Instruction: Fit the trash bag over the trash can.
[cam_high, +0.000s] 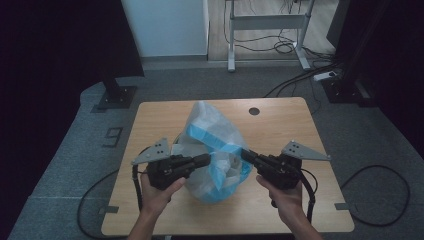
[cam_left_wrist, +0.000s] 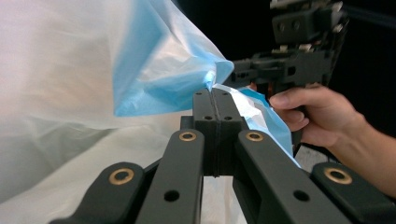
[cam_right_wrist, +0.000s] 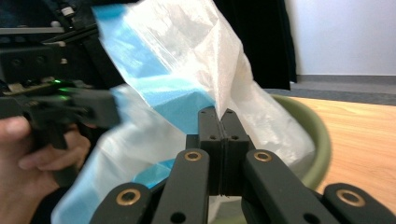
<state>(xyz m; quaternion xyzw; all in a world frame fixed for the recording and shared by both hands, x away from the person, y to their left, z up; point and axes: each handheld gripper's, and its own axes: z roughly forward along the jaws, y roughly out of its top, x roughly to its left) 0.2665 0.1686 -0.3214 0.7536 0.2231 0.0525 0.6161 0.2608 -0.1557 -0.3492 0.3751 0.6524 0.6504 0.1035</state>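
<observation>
A translucent white plastic bag (cam_high: 214, 131) with a blue rim stands on the wooden table (cam_high: 285, 130), puffed up between both grippers. My left gripper (cam_high: 206, 160) pinches the bag's left side, and up close (cam_left_wrist: 215, 95) its jaws are pressed together on the blue rim of the bag (cam_left_wrist: 159, 70). My right gripper (cam_high: 246, 155) holds the opposite side, jaws closed (cam_right_wrist: 222, 114) on a fold of the bag (cam_right_wrist: 187, 46). The bag's lower part sits in a round green bowl (cam_right_wrist: 320, 140). Each gripper view shows the other gripper (cam_left_wrist: 289, 65) (cam_right_wrist: 56, 105) across the bag.
A small round hole (cam_high: 254, 111) marks the table's far edge. Behind the table stand a white desk frame (cam_high: 265, 22) and dark stands, with cables (cam_high: 300, 75) across the grey floor. Bare wood lies to the right of the bag.
</observation>
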